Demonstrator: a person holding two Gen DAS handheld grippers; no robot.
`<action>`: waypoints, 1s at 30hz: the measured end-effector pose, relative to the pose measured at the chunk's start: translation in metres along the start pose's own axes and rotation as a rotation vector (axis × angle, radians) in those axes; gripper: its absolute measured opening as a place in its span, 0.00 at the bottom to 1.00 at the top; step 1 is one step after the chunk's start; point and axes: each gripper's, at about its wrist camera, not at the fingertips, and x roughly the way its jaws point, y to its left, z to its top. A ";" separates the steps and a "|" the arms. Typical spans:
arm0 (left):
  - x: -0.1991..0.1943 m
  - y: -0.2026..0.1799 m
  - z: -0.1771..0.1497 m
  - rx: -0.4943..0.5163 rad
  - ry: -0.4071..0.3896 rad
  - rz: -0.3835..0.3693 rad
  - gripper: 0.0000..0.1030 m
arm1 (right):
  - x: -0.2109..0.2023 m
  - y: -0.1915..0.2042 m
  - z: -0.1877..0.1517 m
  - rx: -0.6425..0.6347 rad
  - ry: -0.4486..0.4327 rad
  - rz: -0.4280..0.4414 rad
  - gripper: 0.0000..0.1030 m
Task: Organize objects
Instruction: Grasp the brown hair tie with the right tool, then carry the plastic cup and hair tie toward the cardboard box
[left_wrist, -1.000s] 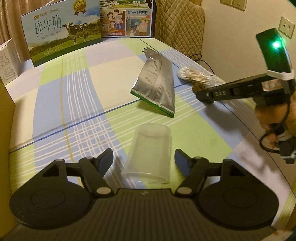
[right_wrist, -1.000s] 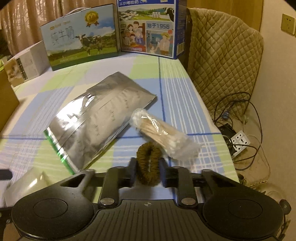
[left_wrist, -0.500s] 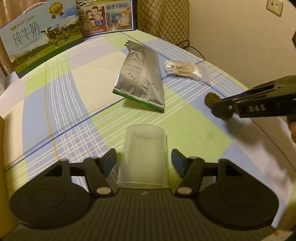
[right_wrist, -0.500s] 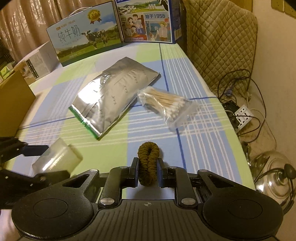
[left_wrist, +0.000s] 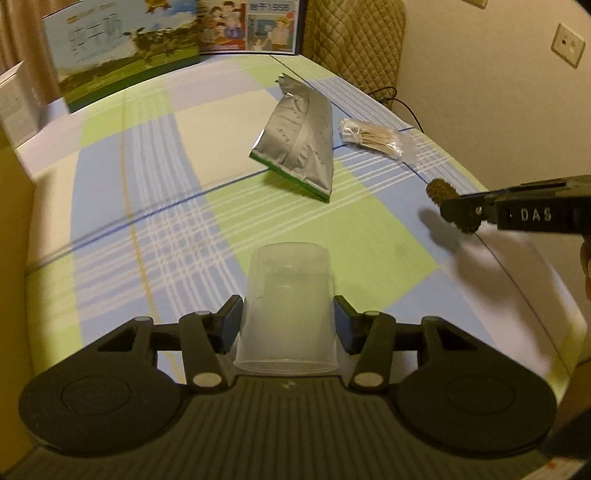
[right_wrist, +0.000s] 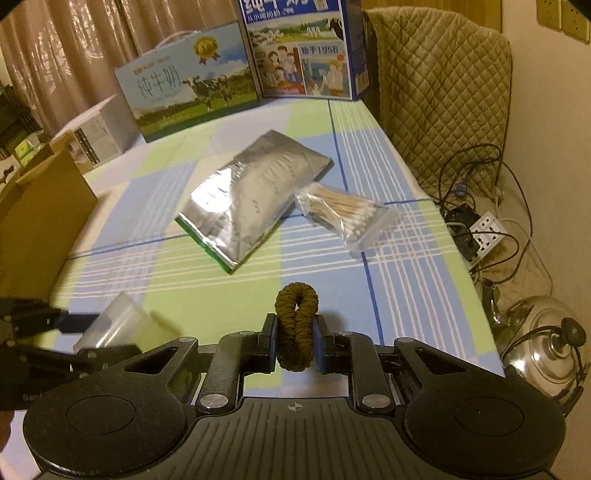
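The checked table carries a silver foil pouch near its middle, with a bag of cotton swabs just beside the pouch; the left claw is closed against both sides of a clear plastic cup; the right claw is clamped tight on a brown hair tie, above the table's near edge.

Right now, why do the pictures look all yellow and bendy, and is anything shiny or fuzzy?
Left wrist view: warm yellow light, the table curves from the fisheye, the milk box is blurred, and the hair tie casts a dark shadow. Right wrist view: glare shines on the foil pouch and kettle; the plastic cup looks smeared.
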 end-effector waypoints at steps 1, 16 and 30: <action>-0.007 -0.001 -0.003 -0.008 -0.002 0.004 0.46 | -0.007 0.002 0.000 0.001 -0.007 0.001 0.15; -0.131 -0.004 -0.044 -0.131 -0.110 0.034 0.46 | -0.118 0.064 -0.012 -0.029 -0.121 0.049 0.15; -0.201 0.009 -0.073 -0.184 -0.185 0.072 0.46 | -0.153 0.124 -0.031 -0.112 -0.139 0.107 0.15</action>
